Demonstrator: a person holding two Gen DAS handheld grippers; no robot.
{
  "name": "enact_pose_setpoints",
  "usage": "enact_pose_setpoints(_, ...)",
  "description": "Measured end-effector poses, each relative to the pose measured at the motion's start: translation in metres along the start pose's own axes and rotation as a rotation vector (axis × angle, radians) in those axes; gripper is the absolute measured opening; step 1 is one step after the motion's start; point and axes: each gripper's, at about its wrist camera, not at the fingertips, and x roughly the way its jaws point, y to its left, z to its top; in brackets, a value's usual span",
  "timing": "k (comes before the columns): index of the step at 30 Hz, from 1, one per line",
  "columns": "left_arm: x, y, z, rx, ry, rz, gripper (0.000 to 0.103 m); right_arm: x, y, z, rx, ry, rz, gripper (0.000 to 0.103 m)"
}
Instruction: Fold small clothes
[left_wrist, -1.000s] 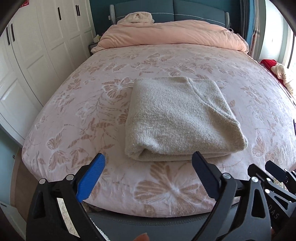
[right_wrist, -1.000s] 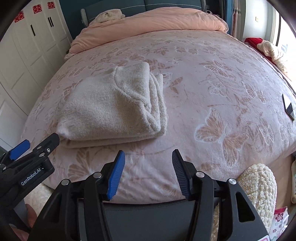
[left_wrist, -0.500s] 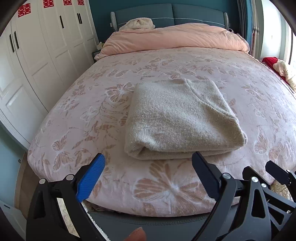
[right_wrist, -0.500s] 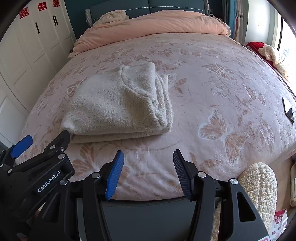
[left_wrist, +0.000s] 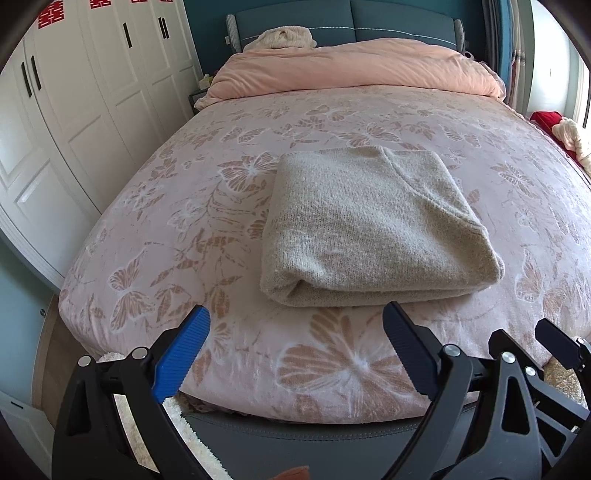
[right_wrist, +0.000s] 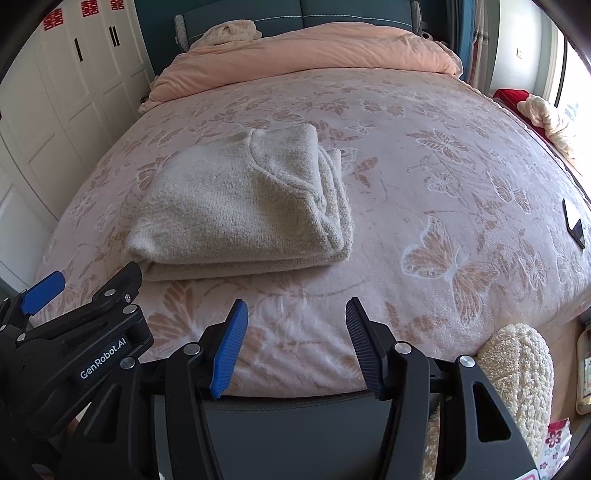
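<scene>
A: Sweater (left_wrist: 373, 225) — where does it sit?
B: Folded into a thick beige rectangle on the butterfly-print bedspread (left_wrist: 221, 206), near the foot of the bed.
A: And the grippers?
B: Left gripper (left_wrist: 295, 354) and right gripper (right_wrist: 297, 345) both hover short of it, jaws apart, holding nothing.

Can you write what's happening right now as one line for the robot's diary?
sweater: folded, on bed | left gripper: open, empty | right gripper: open, empty | both short of the sweater
</scene>
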Motion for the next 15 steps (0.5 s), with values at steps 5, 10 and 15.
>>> enact_pose_setpoints(5,-0.0006,-0.0001,-0.0018,0.012,-0.016,0.027,0.092,0.0015,0.0024,-0.0014,-0.002,0.004,-0.003,0.055)
enact_pose_setpoints(10,-0.0003,0.0003,-0.004,0.012,-0.015,0.026,0.092,0.0021,0.0036,-0.0021,-0.004,0.008,-0.01,0.055)
enact_pose_setpoints(15,-0.0007,-0.0026,-0.0077,0.022,-0.017,0.038,0.092,0.0045,0.0024,-0.0027,0.002,0.017,-0.011,0.052)
